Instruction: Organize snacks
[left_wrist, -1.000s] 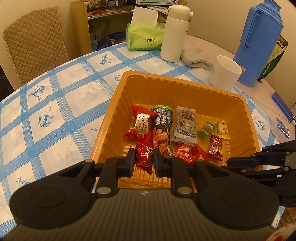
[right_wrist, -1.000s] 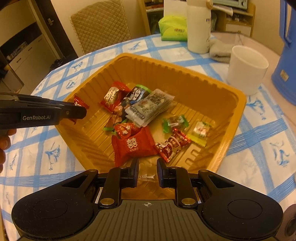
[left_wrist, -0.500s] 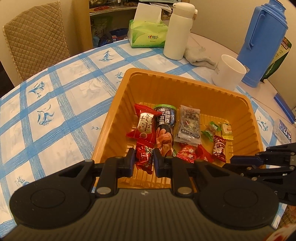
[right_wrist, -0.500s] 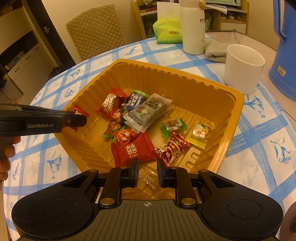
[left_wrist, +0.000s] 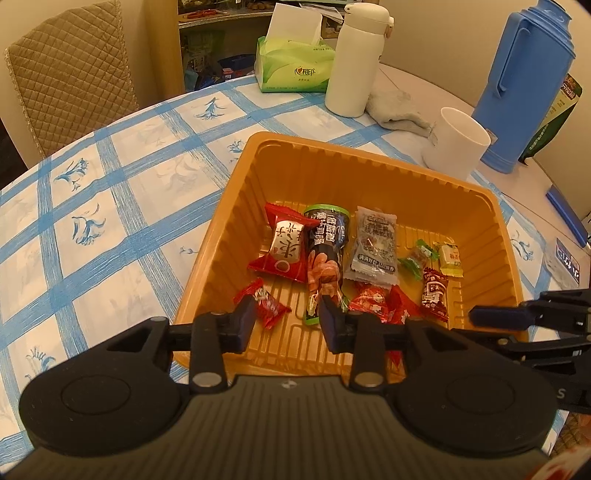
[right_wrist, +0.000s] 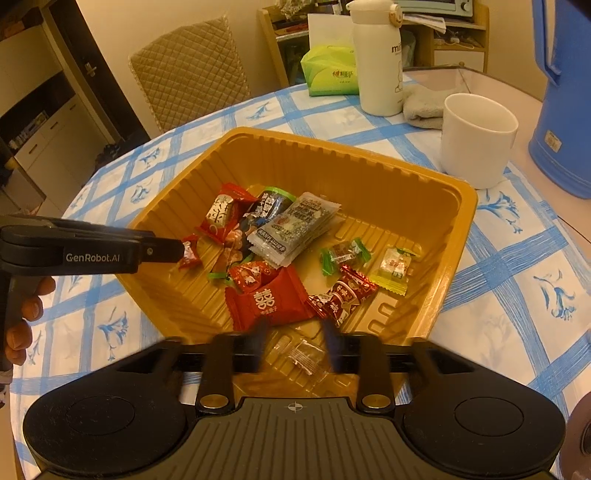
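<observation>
Orange plastic tray on counter, snacks inside | left tongs opening, released, small red candy lying between pads on tray floor, long axis slanting across gap | right tongs opening, released, clear wrapped candy just beneath, between pads

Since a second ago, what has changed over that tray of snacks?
Both grippers are opening. The left gripper has let go of a small red candy, now lying in the tray between its fingers. The right gripper has released a clear wrapper, which lies there too. The other snacks look unmoved.
</observation>
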